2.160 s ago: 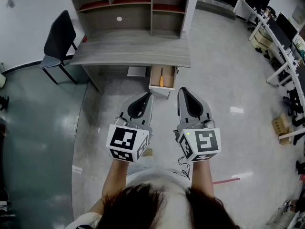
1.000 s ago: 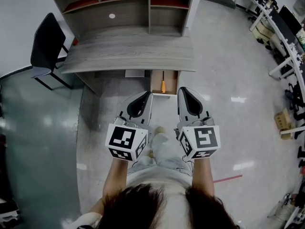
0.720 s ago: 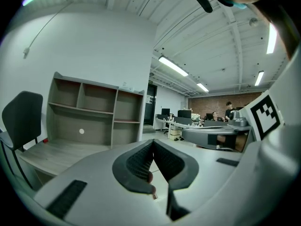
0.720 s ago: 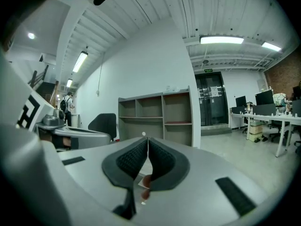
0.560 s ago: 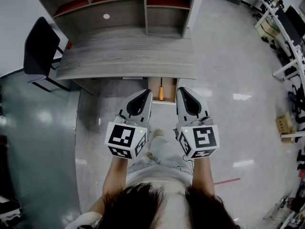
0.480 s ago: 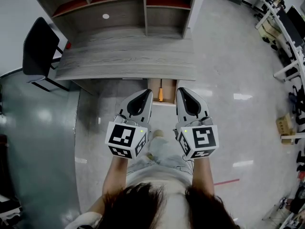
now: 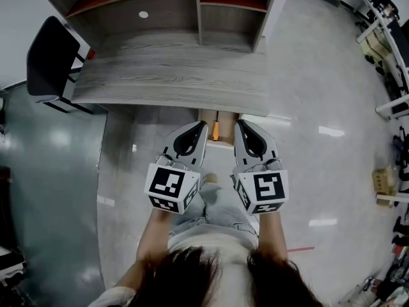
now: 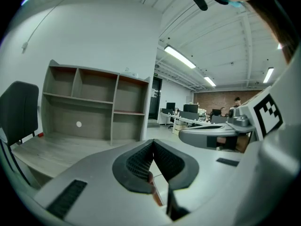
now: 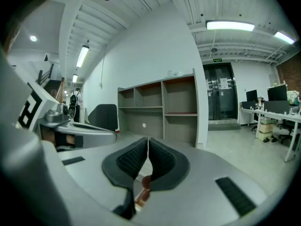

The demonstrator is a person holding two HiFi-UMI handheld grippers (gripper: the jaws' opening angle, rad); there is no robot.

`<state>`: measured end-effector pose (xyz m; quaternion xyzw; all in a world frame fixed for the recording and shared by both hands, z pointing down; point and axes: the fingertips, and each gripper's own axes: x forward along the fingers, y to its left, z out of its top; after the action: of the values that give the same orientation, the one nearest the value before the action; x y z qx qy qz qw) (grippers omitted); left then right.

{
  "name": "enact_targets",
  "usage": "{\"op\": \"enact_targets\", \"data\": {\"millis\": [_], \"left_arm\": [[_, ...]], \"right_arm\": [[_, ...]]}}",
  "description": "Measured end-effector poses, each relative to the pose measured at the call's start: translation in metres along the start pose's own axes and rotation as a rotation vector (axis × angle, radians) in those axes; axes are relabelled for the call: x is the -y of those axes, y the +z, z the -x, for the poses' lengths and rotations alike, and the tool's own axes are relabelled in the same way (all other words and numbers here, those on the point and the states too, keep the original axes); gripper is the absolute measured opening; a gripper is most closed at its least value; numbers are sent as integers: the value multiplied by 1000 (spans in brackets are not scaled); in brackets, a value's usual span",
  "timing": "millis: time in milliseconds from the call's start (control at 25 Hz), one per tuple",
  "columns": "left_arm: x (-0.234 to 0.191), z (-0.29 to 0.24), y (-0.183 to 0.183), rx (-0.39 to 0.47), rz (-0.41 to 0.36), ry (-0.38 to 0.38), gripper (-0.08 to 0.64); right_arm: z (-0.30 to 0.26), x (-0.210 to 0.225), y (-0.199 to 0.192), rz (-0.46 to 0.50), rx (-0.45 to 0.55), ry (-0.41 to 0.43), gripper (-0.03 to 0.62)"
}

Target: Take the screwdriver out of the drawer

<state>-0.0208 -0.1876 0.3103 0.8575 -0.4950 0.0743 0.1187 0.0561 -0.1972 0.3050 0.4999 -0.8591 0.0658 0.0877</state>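
Observation:
The open wooden drawer (image 7: 225,118) sticks out from under the grey desk (image 7: 166,82). In it lies the screwdriver (image 7: 216,131) with an orange handle, seen between the two gripper tips. My left gripper (image 7: 202,125) hangs just left of the drawer, shut with nothing in it. My right gripper (image 7: 237,123) hangs just right of it, also shut and holding nothing. In the left gripper view the left gripper (image 8: 153,141) shows its jaws meeting at the tip. The right gripper (image 9: 148,139) looks the same in the right gripper view. Neither touches the screwdriver.
A shelf unit (image 7: 153,5) stands on the back of the desk. A black chair (image 7: 51,50) is at the desk's left end. The person's legs and shoe (image 7: 211,181) are below the grippers. More desks and chairs (image 7: 393,37) line the far right.
Both grippers have come forward and down toward the drawer, side by side. The desk edge now hides more of the drawer. Both stay shut.

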Motion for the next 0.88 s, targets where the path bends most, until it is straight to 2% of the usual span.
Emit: {"op": "enact_targets", "data": {"millis": [280,600,880], "left_arm": [[-21,-23,-22,-42,32,-4,17],[-42,-52,-51,-70,32,-73,17],[-66,-76,-89,-99,37,-109,17]], "right_arm": [[-31,-2,-24,-26,-49,17,29],[-61,3,-61,-44,-114,-43,29],[-88,5,-109,4,-207,-92,28]]}}
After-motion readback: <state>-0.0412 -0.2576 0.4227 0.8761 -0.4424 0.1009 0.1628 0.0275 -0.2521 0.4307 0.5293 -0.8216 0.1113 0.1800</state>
